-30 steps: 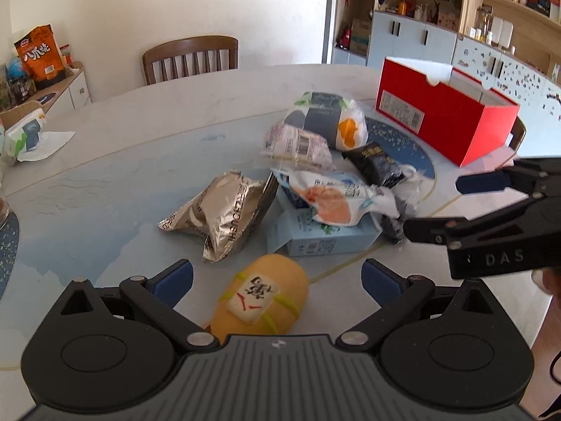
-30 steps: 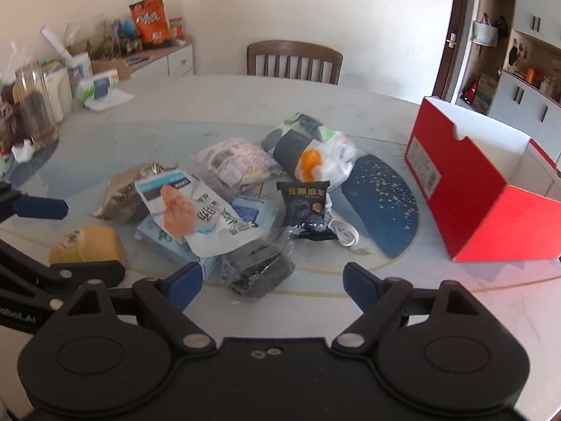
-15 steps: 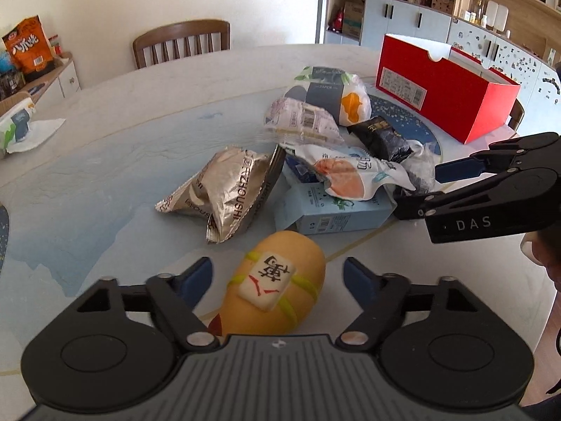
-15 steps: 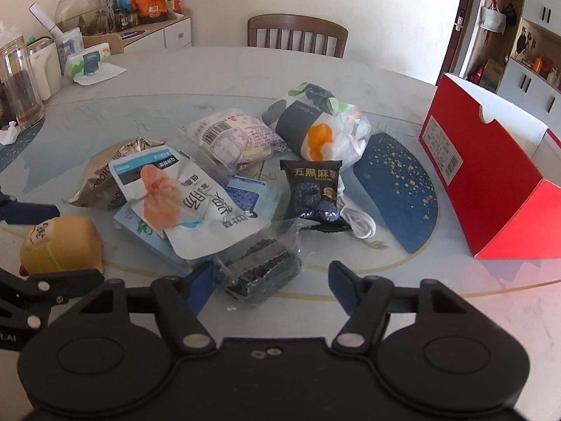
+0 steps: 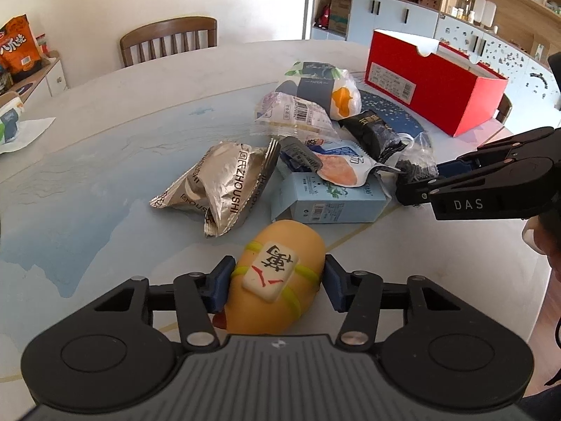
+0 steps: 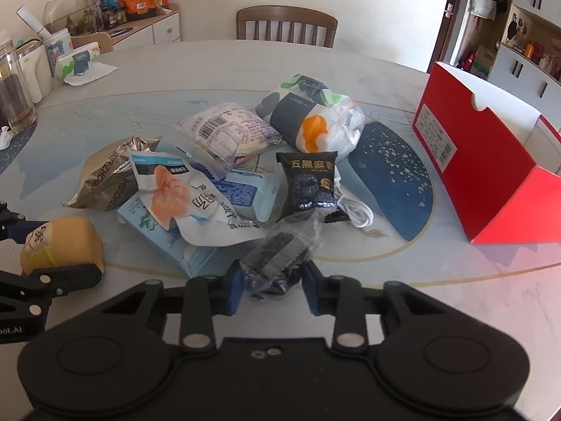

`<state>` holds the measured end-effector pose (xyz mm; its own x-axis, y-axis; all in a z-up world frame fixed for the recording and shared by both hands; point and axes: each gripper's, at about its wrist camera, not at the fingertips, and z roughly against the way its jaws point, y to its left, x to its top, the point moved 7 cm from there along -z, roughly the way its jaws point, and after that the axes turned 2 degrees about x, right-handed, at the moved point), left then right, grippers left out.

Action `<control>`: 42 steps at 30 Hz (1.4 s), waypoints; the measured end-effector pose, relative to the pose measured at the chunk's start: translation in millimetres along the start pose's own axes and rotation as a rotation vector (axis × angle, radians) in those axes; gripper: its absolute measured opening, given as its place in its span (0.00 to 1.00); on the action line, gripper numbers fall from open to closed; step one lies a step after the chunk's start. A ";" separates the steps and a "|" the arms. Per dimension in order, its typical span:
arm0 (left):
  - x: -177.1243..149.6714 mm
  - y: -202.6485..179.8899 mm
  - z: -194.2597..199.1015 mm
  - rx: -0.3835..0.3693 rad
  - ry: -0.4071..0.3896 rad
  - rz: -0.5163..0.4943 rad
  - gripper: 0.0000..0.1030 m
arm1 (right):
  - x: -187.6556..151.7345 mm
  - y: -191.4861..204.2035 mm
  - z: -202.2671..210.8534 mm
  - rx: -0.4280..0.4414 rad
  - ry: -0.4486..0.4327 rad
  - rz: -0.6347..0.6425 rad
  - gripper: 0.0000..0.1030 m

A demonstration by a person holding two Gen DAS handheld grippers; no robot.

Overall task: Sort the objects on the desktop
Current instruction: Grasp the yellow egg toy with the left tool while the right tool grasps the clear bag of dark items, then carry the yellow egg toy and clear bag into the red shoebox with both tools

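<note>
While both tongs are already loaded, I read the coming move as a lift toward the red box (image 6: 487,175); my left tongs (image 5: 277,280) pinch the yellow capsule toy (image 5: 280,280) across its width, its long axis running 6 to 12 straight along the fingers; my right tongs (image 6: 271,286) are pressed onto the clear bag of dark pieces (image 6: 280,256), which points toward 12 to 1 at the near edge of the pile; both things sit low on the bench (image 6: 385,70); the box lies at 2 o'clock from the right tongs and is nearer that hand, I judge; I count one toy, one clear bag, one silver packet (image 5: 224,186), one black packet (image 6: 310,182), one pale blue carton (image 5: 329,200), one red box, one chair (image 6: 285,22).
</note>
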<state>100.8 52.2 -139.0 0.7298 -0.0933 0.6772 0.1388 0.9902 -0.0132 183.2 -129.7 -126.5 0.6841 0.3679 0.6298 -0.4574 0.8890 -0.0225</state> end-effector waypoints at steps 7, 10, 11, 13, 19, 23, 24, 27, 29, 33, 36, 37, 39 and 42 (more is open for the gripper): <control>7.5 -2.2 8.7 -0.044 -0.022 -0.018 0.49 | -0.9 -4.0 13.1 -0.040 -0.013 -0.033 0.27; 12.6 -4.0 15.0 -0.073 -0.032 -0.020 0.49 | -1.4 -5.1 22.2 -0.059 -0.024 -0.055 0.27; 13.9 -5.0 16.7 -0.080 -0.035 -0.021 0.49 | -2.2 -5.7 26.0 -0.066 -0.027 -0.066 0.27; 17.7 -7.3 20.9 -0.098 -0.043 -0.030 0.49 | -3.8 -6.6 32.2 -0.071 -0.031 -0.090 0.27; 31.8 -13.7 31.4 -0.142 -0.056 -0.047 0.49 | -7.0 -4.5 55.1 -0.092 -0.048 -0.147 0.27; 44.0 -18.1 38.0 -0.175 -0.065 -0.056 0.49 | -4.8 -1.0 73.6 -0.107 -0.069 -0.150 0.27; 46.8 -19.0 39.5 -0.182 -0.067 -0.057 0.49 | -3.5 0.0 77.5 -0.107 -0.077 -0.148 0.27; 57.4 -24.1 44.4 -0.196 -0.082 -0.068 0.49 | 0.5 -1.4 89.9 -0.112 -0.096 -0.158 0.27; 65.5 -29.7 46.9 -0.207 -0.093 -0.075 0.49 | 3.1 -4.8 97.8 -0.109 -0.106 -0.182 0.27; 86.0 -40.5 52.1 -0.213 -0.124 -0.084 0.49 | 8.8 -14.6 111.4 -0.103 -0.121 -0.200 0.27; 103.0 -51.7 53.2 -0.216 -0.140 -0.083 0.49 | 14.3 -27.3 118.5 -0.093 -0.123 -0.203 0.27; 109.1 -56.9 52.6 -0.213 -0.145 -0.085 0.49 | 15.7 -32.0 120.2 -0.092 -0.124 -0.201 0.27; 119.2 -67.2 50.0 -0.210 -0.150 -0.083 0.49 | 18.1 -43.4 123.3 -0.084 -0.127 -0.199 0.27; 134.6 -86.1 41.6 -0.199 -0.146 -0.076 0.49 | 22.2 -64.0 125.9 -0.059 -0.131 -0.201 0.27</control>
<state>159.3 -41.3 -16.1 0.6098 -0.1361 0.7808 0.3289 0.9398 -0.0931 156.2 -212.8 -13.3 0.6771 0.1467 0.7211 -0.2829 0.9565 0.0710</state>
